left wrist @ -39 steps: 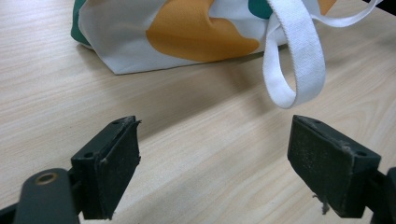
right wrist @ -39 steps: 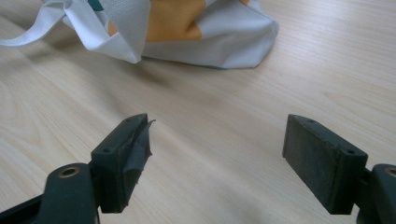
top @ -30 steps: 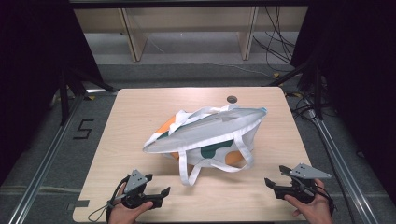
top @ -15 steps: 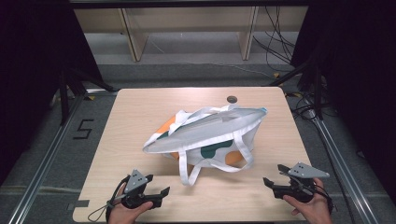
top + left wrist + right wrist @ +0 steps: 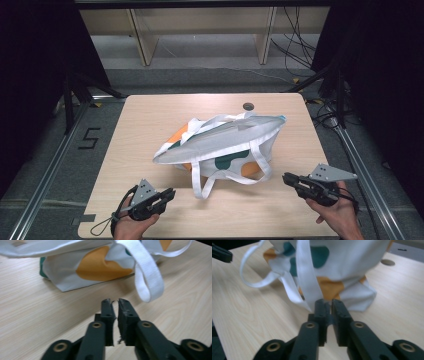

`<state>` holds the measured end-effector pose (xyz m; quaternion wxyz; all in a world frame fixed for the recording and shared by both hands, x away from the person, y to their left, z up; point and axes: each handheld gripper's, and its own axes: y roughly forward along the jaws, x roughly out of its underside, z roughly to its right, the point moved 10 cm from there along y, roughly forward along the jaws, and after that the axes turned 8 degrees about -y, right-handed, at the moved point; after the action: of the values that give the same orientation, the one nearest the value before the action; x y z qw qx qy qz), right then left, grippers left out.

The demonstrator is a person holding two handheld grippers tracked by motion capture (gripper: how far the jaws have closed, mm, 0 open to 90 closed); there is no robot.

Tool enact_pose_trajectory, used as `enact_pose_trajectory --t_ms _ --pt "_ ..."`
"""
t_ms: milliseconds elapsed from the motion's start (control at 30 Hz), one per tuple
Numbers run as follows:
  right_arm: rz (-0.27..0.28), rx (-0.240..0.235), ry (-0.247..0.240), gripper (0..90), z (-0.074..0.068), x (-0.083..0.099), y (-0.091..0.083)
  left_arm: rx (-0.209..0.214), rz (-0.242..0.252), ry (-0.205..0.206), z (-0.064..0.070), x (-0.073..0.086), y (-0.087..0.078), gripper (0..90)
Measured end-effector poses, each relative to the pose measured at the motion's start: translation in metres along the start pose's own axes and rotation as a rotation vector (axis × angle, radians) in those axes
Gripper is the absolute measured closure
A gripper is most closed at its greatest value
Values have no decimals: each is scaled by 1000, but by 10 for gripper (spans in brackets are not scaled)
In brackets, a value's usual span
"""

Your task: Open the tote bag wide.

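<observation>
A white tote bag (image 5: 220, 145) with orange and green patches lies on its side mid-table, its two white straps (image 5: 202, 182) trailing toward the front edge. My left gripper (image 5: 167, 194) rests near the front left, shut and empty. It points at the bag (image 5: 75, 262), with a strap loop (image 5: 147, 277) just beyond its tips (image 5: 114, 301). My right gripper (image 5: 286, 177) sits at the front right, shut, just short of the other strap loop. In the right gripper view its tips (image 5: 327, 301) are close in front of a hanging strap (image 5: 305, 277) and hold nothing.
The wooden table (image 5: 150, 120) has a round cable hole (image 5: 247, 106) near its far edge, behind the bag. Wooden shelving (image 5: 200, 30) stands on the floor beyond. Cables (image 5: 300, 55) lie at the back right. A metal rail (image 5: 360, 165) runs along the table's right side.
My right gripper has edged slightly forward toward the bag. The left gripper and the bag have stayed put.
</observation>
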<state>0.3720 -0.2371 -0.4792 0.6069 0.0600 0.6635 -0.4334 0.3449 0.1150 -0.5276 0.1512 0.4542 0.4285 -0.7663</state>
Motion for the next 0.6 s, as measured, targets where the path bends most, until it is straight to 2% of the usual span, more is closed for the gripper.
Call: enact_pose_trajectory --t_ms 33,100,133,167,200,267,300,333,367,433,533,600 --pt "6 -15 -25 877 0 -14 0 13 1 3 4 -7 1 888" --pt "5 -27 -8 887 -3 -20 0 28 10 6 5 -13 2 892" --pt "13 -38 -47 899 -3 -37 3 23 15 5 5 -18 2 894" --pt "26 -32 -60 900 -3 -46 4 35 27 2 5 -31 2 894" --pt "26 -32 -60 900 -3 -46 4 35 27 2 5 -31 2 895" --pt "36 -41 -91 900 -3 -63 6 50 40 0 5 -44 4 895" --pt "48 -44 -104 900 -3 -71 8 45 45 2 4 -51 4 894" --pt "43 -48 -121 900 -3 -78 8 40 40 24 2 -57 4 894" --pt "62 -35 -148 900 2 -93 14 48 48 18 1 -67 6 894" --pt "46 -34 -142 900 4 -96 14 36 48 19 -2 -73 7 894" --pt "54 -1 -184 900 17 -120 24 24 51 28 -10 -90 13 894" --pt "46 -11 -175 900 18 -123 25 13 48 30 -13 -93 15 894"
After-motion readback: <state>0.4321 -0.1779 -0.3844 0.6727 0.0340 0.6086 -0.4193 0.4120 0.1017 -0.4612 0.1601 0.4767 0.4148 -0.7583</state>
